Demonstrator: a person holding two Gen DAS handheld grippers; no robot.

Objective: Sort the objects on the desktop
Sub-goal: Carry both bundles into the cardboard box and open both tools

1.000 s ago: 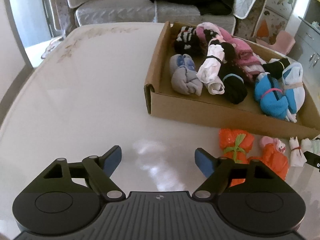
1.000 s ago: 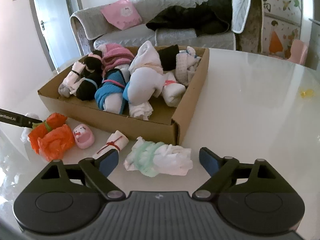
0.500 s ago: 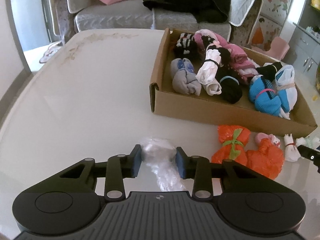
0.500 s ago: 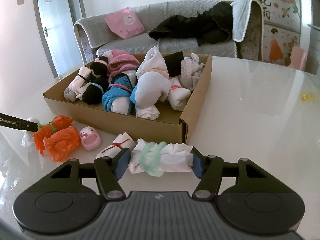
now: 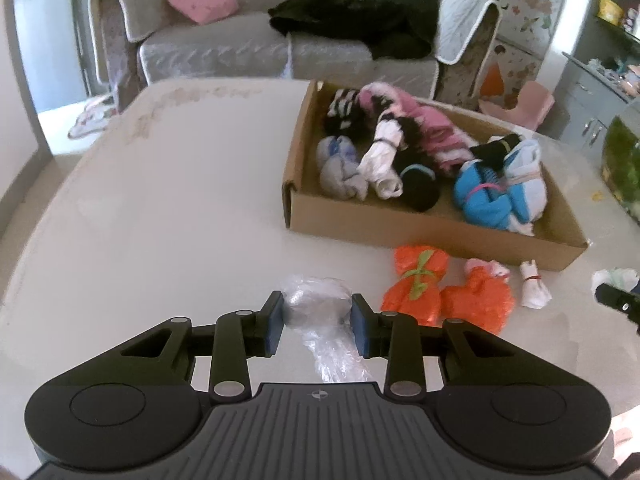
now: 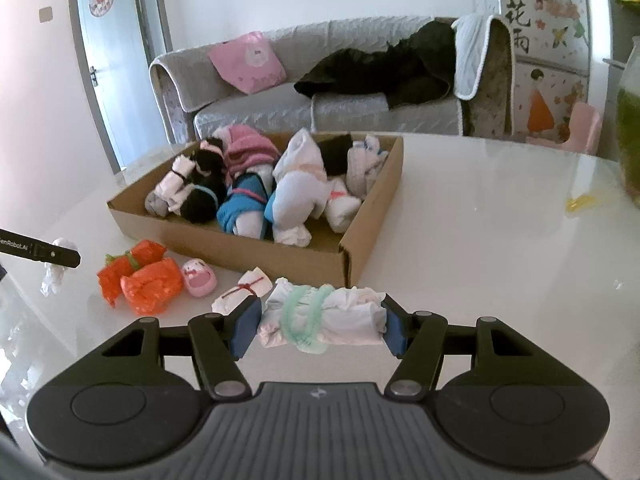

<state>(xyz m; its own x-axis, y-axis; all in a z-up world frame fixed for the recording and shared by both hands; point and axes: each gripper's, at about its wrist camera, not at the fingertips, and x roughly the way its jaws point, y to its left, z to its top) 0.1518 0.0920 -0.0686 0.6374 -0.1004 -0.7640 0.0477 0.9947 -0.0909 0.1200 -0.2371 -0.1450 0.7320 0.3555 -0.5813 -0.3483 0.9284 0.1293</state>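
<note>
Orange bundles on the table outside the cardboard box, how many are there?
2. One orange bundle with a green tie lies just in front of the cardboard box; the second orange bundle lies touching it, beside a small pink item. None looks hidden.

- "GenRobot.AI", cut at the left edge, in white letters on the black bar (image 6: 40, 249) at the left.
- Chinese characters 桃花雨 on the flowered wall panel (image 6: 516, 12) behind the grey sofa.
</note>
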